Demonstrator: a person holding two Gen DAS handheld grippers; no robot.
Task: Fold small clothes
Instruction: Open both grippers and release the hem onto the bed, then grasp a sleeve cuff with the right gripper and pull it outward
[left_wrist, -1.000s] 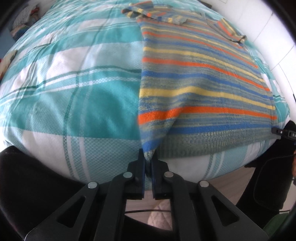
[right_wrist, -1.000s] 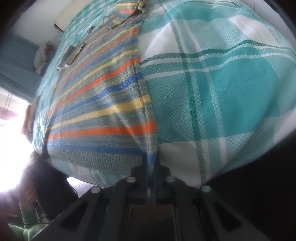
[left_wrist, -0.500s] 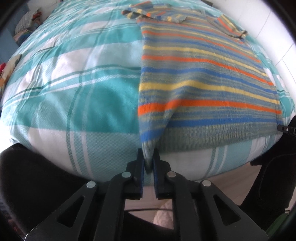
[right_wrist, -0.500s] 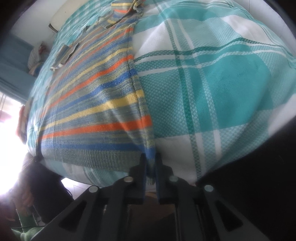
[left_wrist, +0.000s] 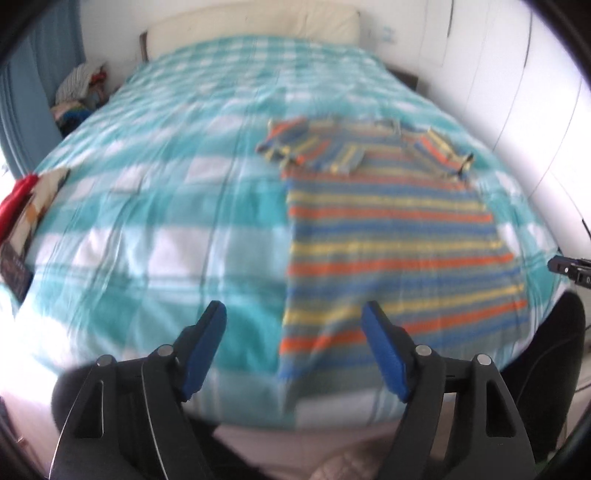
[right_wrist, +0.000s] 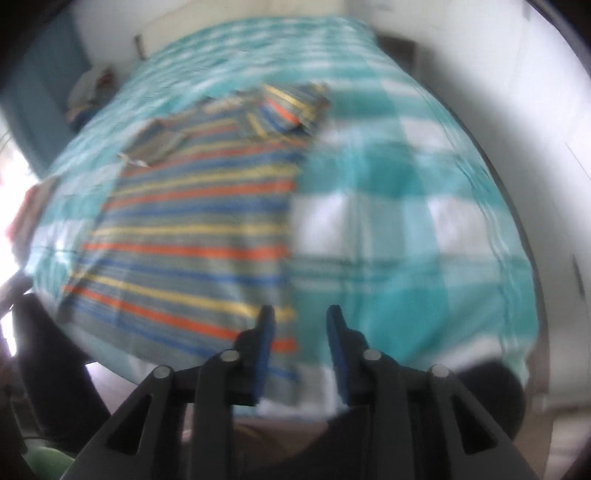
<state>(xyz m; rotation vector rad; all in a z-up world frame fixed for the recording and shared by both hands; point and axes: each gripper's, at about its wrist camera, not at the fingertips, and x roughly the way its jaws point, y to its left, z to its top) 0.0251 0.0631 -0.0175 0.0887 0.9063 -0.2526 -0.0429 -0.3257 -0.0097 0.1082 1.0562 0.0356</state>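
A striped shirt (left_wrist: 391, 236) in orange, blue, yellow and grey lies flat on the bed with its sleeves folded in at the far end. My left gripper (left_wrist: 293, 314) hovers above the shirt's near left corner, its jaws opening wide, nothing pressed between them. In the right wrist view the same shirt (right_wrist: 192, 229) spreads to the left. There my right gripper (right_wrist: 300, 312) hangs over the near right corner, jaws opening, with the hem lying below and free of the pads. Both views are motion-blurred.
The bed has a teal and white checked cover (left_wrist: 147, 206). A pile of clothes (left_wrist: 79, 92) sits by the wall at far left, and a red and white item (left_wrist: 26, 206) lies at the left edge. White wall and cupboard doors (left_wrist: 535, 92) run along the right.
Both grippers were shut on the shirt's near hem corners; both have let go, opened and risen away from the bed, so more of the room shows. The hem lies flat.
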